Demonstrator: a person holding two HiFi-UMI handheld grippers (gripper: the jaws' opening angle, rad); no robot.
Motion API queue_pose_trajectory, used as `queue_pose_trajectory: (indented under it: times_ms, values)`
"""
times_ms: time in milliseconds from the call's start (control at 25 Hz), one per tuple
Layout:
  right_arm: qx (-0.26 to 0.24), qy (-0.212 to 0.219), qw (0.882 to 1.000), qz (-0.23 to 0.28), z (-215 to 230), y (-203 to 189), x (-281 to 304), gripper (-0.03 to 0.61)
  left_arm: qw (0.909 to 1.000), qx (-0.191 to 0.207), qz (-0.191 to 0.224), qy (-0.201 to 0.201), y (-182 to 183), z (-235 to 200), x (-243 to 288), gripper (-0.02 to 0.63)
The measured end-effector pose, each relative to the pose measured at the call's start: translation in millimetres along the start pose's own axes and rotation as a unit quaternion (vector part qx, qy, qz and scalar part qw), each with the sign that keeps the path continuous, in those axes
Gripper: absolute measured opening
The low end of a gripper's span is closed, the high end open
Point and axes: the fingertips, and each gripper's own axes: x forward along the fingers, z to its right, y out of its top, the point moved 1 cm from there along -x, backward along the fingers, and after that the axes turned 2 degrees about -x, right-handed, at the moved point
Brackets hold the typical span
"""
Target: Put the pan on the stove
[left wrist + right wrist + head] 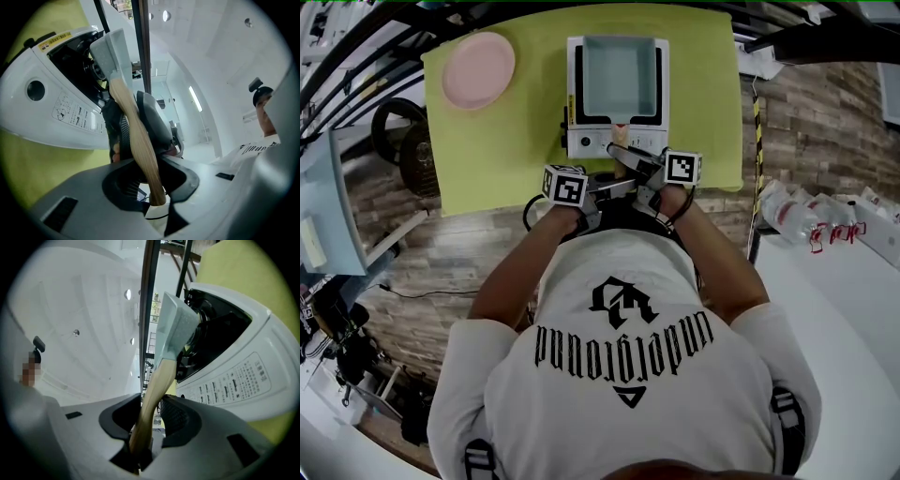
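The square pale pan (619,75) lies over the white stove (577,141) at the upper centre of the head view, on the yellow mat (487,141); whether it touches the cooktop cannot be told; its wooden handle (621,141) points toward the lower edge, where the left gripper (623,180) and right gripper (630,159) both clamp it from either side.

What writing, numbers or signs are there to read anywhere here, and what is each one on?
"underground": on the back of the person's white shirt, upside down in the head view.
Control panel of the stove: print too small to read.
Yellow sticker on it: blurred, unreadable.
Marker cubes: square patterns, no words.
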Motion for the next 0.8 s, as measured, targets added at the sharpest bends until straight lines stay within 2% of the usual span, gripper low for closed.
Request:
queue_pose_trajectory:
  times_ms: [600, 800]
  values:
    - [0.022, -0.024, 0.999, 0.005, 19, -11, -2, 0.137, 0.9997, -0.013, -0.017, 0.013, -11, -20, 1, 0.096]
    - [0.004, -0.030, 1.000, 0.004, 19, -12, 0, 0.137, 0.9993, -0.016, -0.027, 0.021, -15, -26, -1, 0.095]
